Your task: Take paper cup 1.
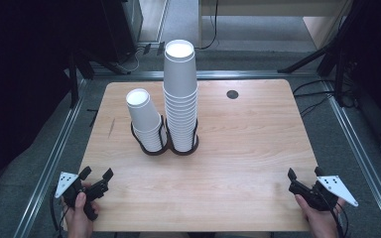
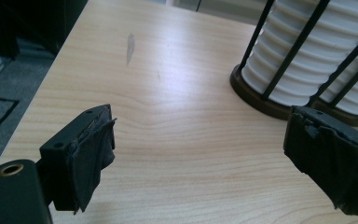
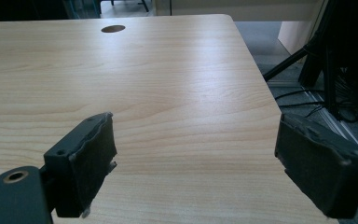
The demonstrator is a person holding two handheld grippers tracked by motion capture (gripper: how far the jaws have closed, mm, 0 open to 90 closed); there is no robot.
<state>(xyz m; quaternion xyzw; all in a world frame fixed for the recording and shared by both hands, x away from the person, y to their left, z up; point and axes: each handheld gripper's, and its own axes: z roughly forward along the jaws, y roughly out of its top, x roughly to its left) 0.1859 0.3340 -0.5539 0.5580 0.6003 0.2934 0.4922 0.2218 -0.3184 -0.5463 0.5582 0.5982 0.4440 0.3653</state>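
Observation:
Two stacks of white paper cups stand upside down in a black wire holder [image 1: 167, 147] near the middle of the wooden table [image 1: 248, 144]. The tall stack [image 1: 180, 94] is on the right, the short stack [image 1: 146, 120] leans on the left. My left gripper [image 1: 96, 174] rests open at the table's front left corner, held by a hand. Its jaws are spread wide over bare wood, and the holder's base [image 2: 261, 100] with ribbed cup rims [image 2: 307, 60] shows ahead to the right. My right gripper [image 1: 305, 173] stands open at the front right corner, nothing between its pads [image 3: 93, 163].
A dark round grommet hole [image 1: 232, 94] sits in the table's far right part. Metal rails [image 1: 54, 158] run along both sides of the table. Black stand legs and cables [image 1: 327, 59] lie on the grey floor at the back right. The table's right edge [image 3: 261, 79] lies close to my right gripper.

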